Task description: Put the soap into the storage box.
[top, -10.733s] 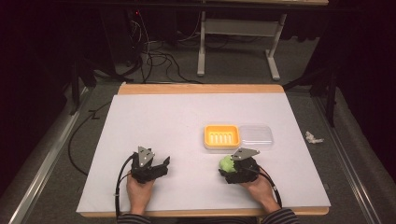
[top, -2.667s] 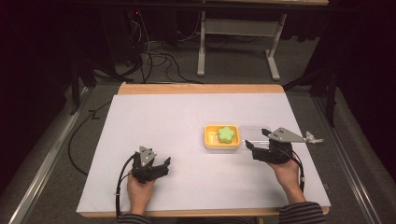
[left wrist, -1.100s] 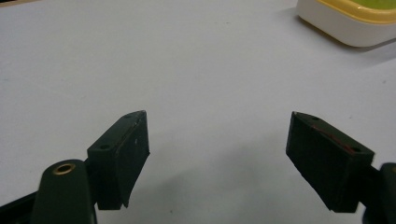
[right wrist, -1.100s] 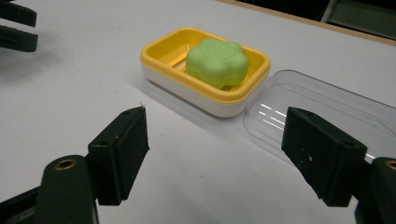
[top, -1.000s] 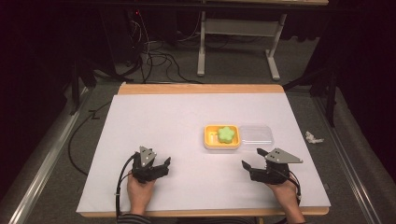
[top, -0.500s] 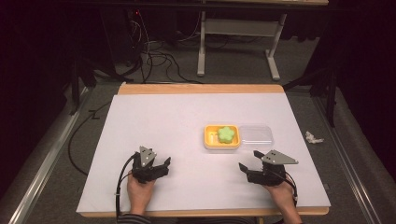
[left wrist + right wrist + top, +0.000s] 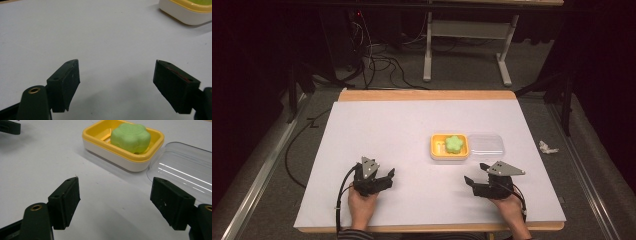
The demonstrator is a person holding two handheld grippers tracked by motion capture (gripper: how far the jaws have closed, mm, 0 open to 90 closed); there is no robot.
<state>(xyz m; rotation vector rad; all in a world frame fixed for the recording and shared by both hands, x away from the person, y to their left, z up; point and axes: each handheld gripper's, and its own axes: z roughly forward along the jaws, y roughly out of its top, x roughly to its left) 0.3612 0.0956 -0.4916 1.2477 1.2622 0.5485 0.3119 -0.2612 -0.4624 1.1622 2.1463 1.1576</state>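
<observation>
A green flower-shaped soap [image 7: 454, 144] [image 7: 130, 137] lies in a yellow-and-white soap dish [image 7: 435, 149] [image 7: 110, 152] right of the table's middle. A clear plastic lid [image 7: 486, 145] [image 7: 180, 170] lies flat against the dish's right side. My right gripper [image 7: 475, 176] [image 7: 115, 203] rests low near the front edge, just below the dish and lid, open and empty. My left gripper [image 7: 388, 178] [image 7: 116, 83] sits at the front left, also open with nothing between its jaws; the dish's corner [image 7: 185, 12] shows far off in the left gripper view.
A white sheet [image 7: 392, 135] covers the wooden table, whose bare edge [image 7: 427, 95] runs along the back. On the floor to the right lies a crumpled white scrap [image 7: 547, 147]. Cables [image 7: 377, 55] and a grey desk frame [image 7: 467, 30] stand beyond the table.
Earlier the soap was in my right gripper; now it lies in the dish. My right gripper has let go, drawn back toward the front edge and shifted left. The left gripper has stayed put.
</observation>
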